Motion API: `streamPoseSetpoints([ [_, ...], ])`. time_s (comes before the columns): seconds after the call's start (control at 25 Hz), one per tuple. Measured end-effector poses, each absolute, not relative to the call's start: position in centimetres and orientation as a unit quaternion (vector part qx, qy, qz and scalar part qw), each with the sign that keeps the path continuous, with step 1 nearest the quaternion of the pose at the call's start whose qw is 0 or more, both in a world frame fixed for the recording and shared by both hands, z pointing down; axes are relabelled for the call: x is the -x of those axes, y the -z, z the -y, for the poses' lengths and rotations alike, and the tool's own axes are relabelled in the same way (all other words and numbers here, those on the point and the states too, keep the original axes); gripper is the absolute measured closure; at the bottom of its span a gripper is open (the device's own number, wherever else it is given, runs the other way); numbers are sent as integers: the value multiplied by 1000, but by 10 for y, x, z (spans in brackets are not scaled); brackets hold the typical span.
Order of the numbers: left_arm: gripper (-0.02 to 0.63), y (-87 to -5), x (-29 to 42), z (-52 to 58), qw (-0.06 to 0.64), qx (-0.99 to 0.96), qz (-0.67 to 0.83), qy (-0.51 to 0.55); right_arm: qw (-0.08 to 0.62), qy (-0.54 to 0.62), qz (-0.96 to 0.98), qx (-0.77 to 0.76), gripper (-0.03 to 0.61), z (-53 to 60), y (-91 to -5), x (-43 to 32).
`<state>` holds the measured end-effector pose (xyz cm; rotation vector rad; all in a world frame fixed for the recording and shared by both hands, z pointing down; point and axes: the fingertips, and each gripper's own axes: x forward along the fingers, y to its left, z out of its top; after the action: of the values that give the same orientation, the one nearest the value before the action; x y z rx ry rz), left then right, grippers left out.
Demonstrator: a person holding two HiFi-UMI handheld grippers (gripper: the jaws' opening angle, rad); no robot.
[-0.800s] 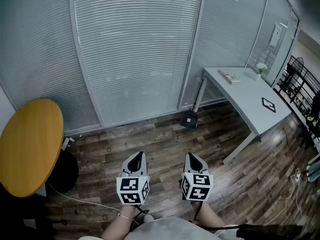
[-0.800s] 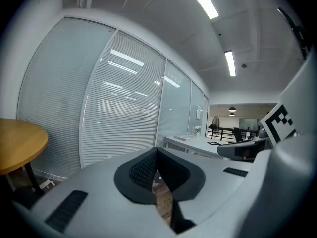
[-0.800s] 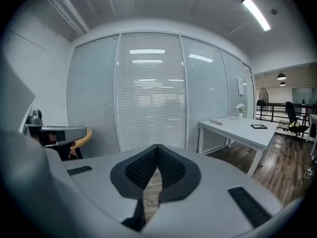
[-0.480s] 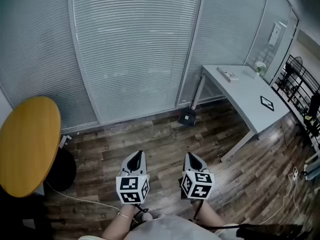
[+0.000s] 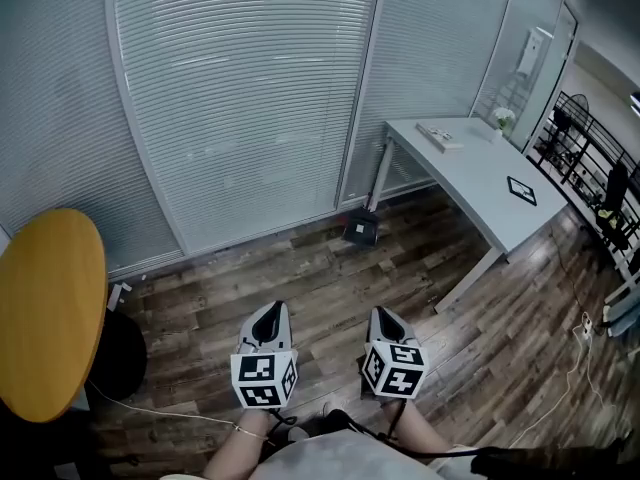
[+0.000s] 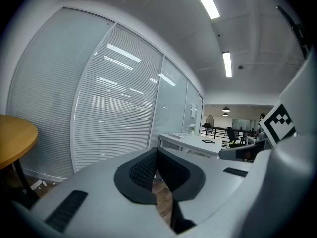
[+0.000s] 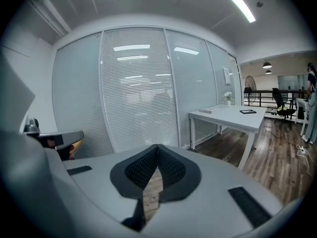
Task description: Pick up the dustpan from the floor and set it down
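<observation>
Hovering over the wood floor with the left gripper and right gripper side by side, both pairs of fingers pressed together on nothing. Showing the dustpan down on the floor well ahead of the fingers, near the leg of the white surface. Carrying, at that surface's far end beyond the right fingers, a small pot of white flowers.

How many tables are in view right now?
2: a round yellow table at the left edge, and a white desk at the right. More may be hidden from view.
</observation>
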<state>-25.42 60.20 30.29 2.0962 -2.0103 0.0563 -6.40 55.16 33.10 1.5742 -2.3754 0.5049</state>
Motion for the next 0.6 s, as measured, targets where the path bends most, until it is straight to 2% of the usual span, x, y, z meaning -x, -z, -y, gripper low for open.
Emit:
streamPoseSetpoints([
  [0.32, 597, -315, 250, -547, 119, -732, 670, -26, 124, -177, 791, -573, 546, -507, -345, 44],
  [0.6, 597, -318, 232, -469, 112, -749, 652, -43, 131, -135, 769, -611, 546, -431, -342, 21],
])
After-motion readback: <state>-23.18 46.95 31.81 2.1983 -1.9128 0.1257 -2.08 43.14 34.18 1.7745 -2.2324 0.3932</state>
